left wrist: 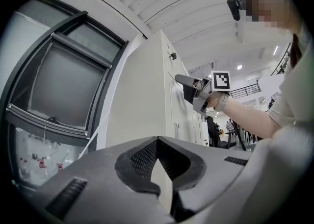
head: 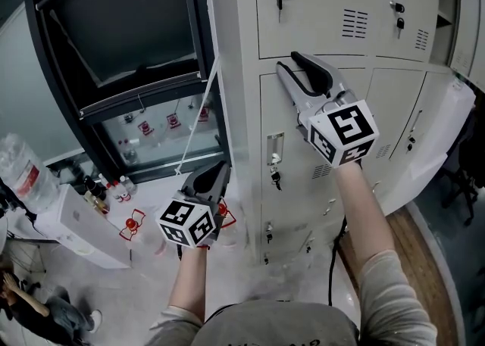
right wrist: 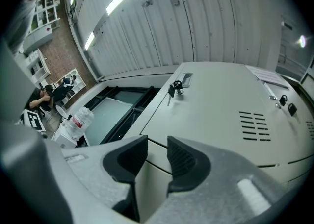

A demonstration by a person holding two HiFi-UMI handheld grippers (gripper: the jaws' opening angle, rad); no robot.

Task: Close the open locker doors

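Note:
A bank of pale grey lockers [head: 318,11] stands before me. My right gripper [head: 290,60] is open with nothing between its fingers; its tips lie on the seam between an upper door [right wrist: 221,105], which has a key [right wrist: 175,88] in its lock, and the door below it [head: 299,193]. At the right, a door [head: 436,132] stands swung outward, and a compartment [head: 447,4] above it is open. My left gripper [head: 218,166] is shut and empty, low beside the locker's left side wall [left wrist: 142,95]. The left gripper view shows the right gripper [left wrist: 189,83] against the locker front.
A dark-framed window [head: 121,26] fills the left. Below it stand a water bottle [head: 23,166], a white box [head: 76,223] and small red-and-white items [head: 132,227]. A black cable [head: 333,261] hangs by my right arm. A person [head: 30,307] sits at the lower left.

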